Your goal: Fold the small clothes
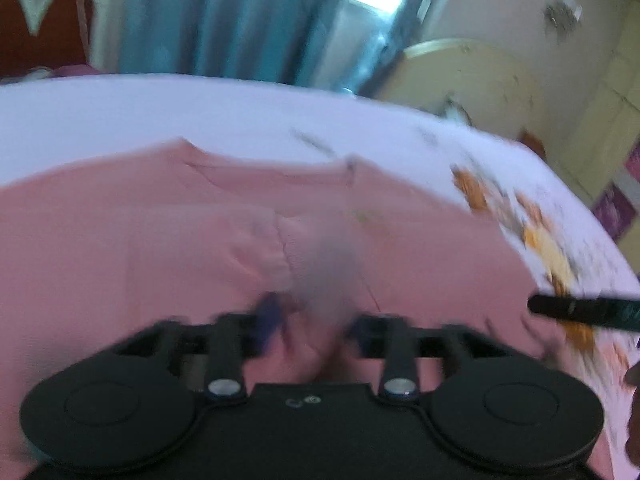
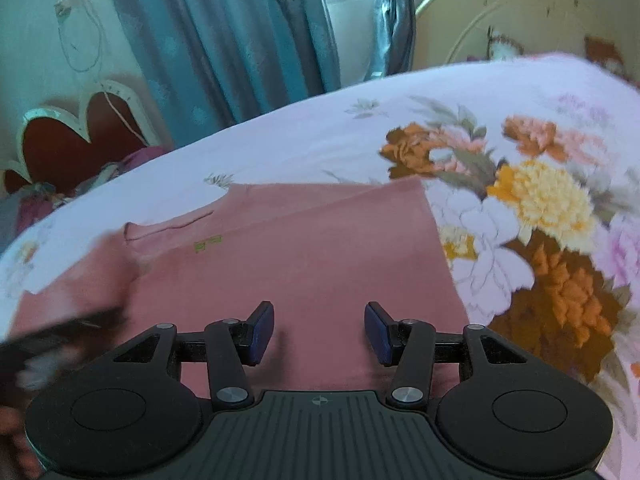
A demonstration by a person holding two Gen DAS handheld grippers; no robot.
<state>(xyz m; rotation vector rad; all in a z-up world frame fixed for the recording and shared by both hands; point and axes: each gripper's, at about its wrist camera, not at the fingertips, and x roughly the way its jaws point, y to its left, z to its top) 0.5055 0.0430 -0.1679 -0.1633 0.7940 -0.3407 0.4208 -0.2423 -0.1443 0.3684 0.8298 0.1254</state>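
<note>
A small pink garment lies on a floral bedsheet, one side folded over with a straight right edge. It also fills the left wrist view, which is blurred by motion. My left gripper hovers over the pink cloth with its blue pads apart; pink fabric shows between them, and the blur hides whether it is gripped. My right gripper is open and empty just above the garment's near part. The left gripper shows as a dark blur at the left of the right wrist view.
The bed's cream headboard is at the far right. Teal curtains and a window hang behind. A heart-shaped red and white piece stands far left. The right gripper's finger crosses the left wrist view's right edge.
</note>
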